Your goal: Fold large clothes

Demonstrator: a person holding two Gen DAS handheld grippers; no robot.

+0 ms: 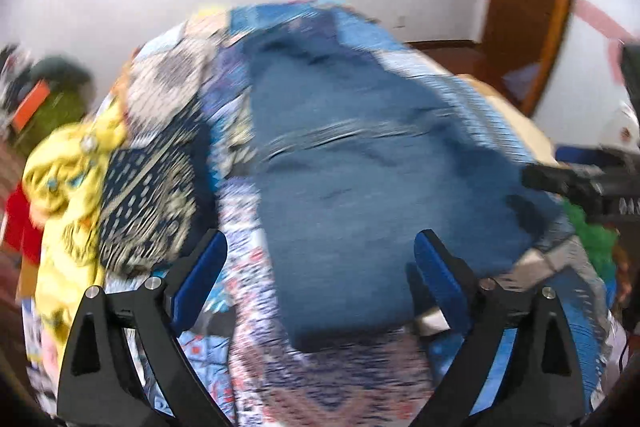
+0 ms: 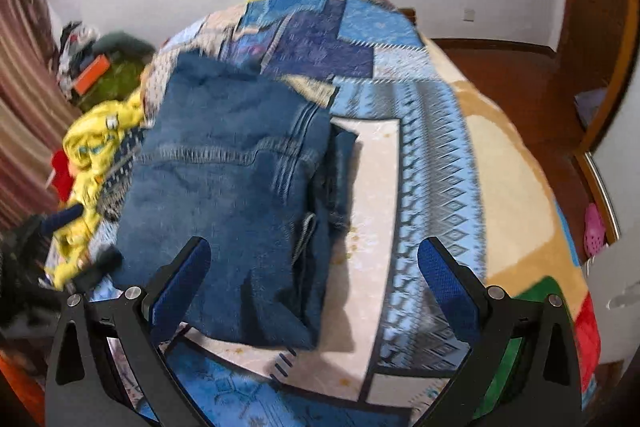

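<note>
Jaws of left gripper and right gripper stand spread, empty, over folded jeans on bed. Fold judged complete; next, fetch yellow garment.

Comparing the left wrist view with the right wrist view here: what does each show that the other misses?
Left wrist only: the dark patterned garment spread beside the yellow clothes, and the right gripper's fingers reaching in from the edge.

Right wrist only: the striped curtain, the pink shoe on the floor, and the jeans' stacked folded layers along one side.

Both: the folded jeans on the patchwork bedspread, neither gripper holding them.
</note>
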